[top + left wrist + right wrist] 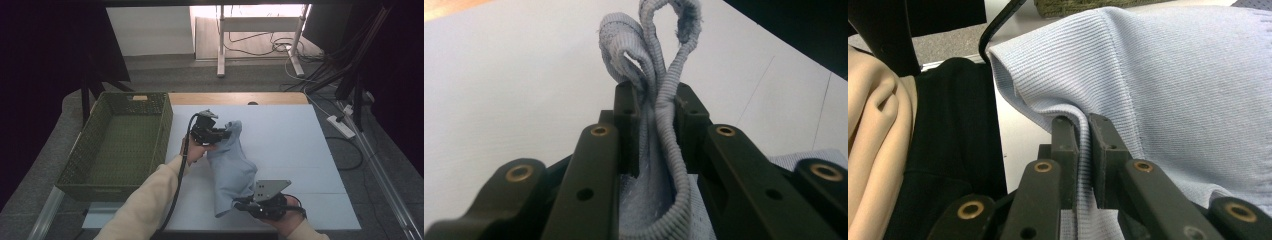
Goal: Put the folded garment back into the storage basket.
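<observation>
A light blue ribbed cloth [231,171] is stretched above the white table top [300,145] between both grippers. My left gripper [226,134] is shut on its far end, where bunched folds of the cloth [659,75] stick out past the pads. My right gripper [240,205] is shut on the near edge of the cloth [1168,80], with a thin fold pinched between its jaws. In the right gripper view the cloth [1168,80] spreads up and to the right from the jaws.
A green woven basket [107,175] stands at the left edge of the table, close to the left forearm in a cream sleeve [145,205]. A wooden strip [235,98] runs along the table's far edge. Cables and a power strip [341,126] lie on the floor to the right.
</observation>
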Motion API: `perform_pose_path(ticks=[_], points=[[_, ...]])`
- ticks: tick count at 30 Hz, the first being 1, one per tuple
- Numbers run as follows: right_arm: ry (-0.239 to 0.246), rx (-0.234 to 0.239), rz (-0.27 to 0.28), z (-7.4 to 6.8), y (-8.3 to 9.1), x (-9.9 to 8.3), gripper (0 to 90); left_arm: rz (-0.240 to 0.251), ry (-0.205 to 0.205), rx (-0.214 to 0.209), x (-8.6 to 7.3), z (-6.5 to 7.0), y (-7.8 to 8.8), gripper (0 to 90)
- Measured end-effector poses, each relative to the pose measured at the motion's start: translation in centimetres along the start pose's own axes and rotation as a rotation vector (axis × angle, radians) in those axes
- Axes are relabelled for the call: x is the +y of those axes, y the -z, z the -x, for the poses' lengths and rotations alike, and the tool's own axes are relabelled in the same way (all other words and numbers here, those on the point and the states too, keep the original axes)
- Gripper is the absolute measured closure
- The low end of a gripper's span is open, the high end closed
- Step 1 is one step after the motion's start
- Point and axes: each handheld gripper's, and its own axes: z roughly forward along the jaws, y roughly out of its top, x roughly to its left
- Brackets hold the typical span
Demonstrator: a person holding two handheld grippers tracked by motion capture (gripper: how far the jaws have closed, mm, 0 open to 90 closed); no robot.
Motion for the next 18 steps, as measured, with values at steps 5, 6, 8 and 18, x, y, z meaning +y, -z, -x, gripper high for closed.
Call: perform_pose_path(ticks=[5, 6, 8, 18], points=[[-0.005, -0.003, 0.023, 0.0, 0.2, 0.2, 82.2, 0.005, 0.007, -0.005, 0.2, 0.1, 0.6, 76.0], [0.002, -0.007, 0.023, 0.0, 0.2, 0.3, 82.2, 0.005, 0.006, -0.005, 0.2, 0.1, 0.7, 76.0], [0.008, -0.010, 0.033, 0.0, 0.3, 0.4, 82.2, 0.006, 0.005, -0.004, 0.2, 0.1, 0.8, 76.1], [0.003, -0.015, 0.053, 0.4, 0.5, 0.8, 82.2, 0.031, 0.004, -0.002, 0.5, 0.1, 1.9, 76.3]])
